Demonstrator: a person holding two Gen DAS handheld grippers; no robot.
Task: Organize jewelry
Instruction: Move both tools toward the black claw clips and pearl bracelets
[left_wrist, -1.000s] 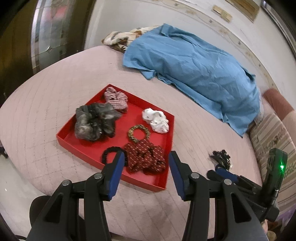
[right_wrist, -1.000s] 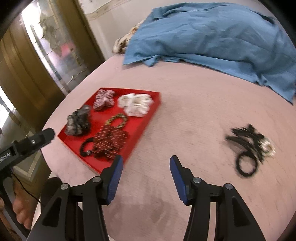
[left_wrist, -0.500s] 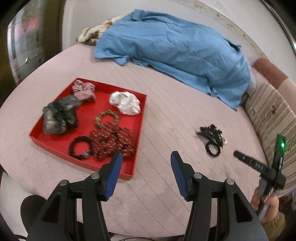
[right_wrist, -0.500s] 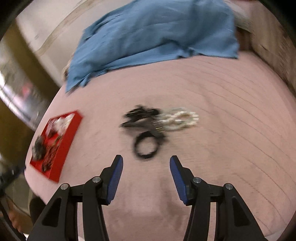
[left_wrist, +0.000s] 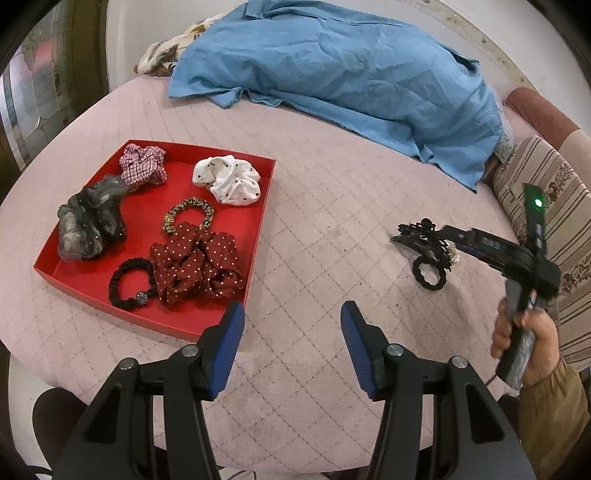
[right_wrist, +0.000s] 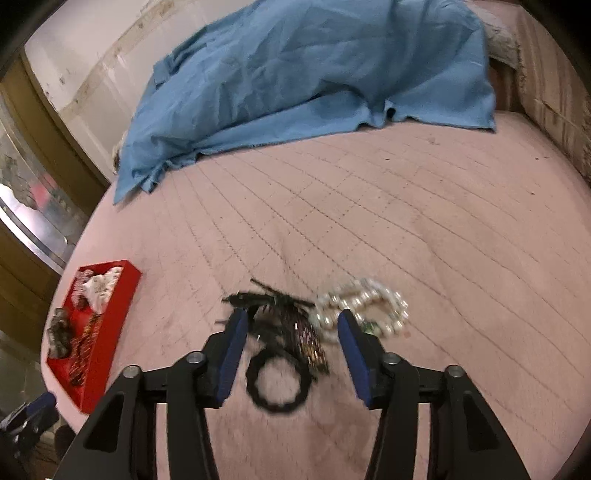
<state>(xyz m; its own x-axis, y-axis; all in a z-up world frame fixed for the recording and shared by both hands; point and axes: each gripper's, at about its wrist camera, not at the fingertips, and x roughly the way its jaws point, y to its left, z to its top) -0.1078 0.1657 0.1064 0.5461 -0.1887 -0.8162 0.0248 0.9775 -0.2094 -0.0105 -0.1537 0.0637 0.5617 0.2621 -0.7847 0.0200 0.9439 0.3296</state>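
Note:
A red tray on the pink bed holds several scrunchies and hair ties; it also shows in the right wrist view. A loose pile lies to its right: a black hair claw, a black hair tie and a pearl piece. In the right wrist view my right gripper is open, its jaws standing on either side of the black claw and beaded clip, with the black tie below and the pearl bracelet to the right. My left gripper is open and empty, near the tray's front right corner.
A blue cloth covers the far side of the bed. A striped cushion lies at the right edge. The bed's front edge drops off just below the left gripper. A patterned cloth lies at the far left.
My right gripper has moved in over the loose pile, which now sits between its jaws. My left gripper has drawn back and shifted right, away from the tray.

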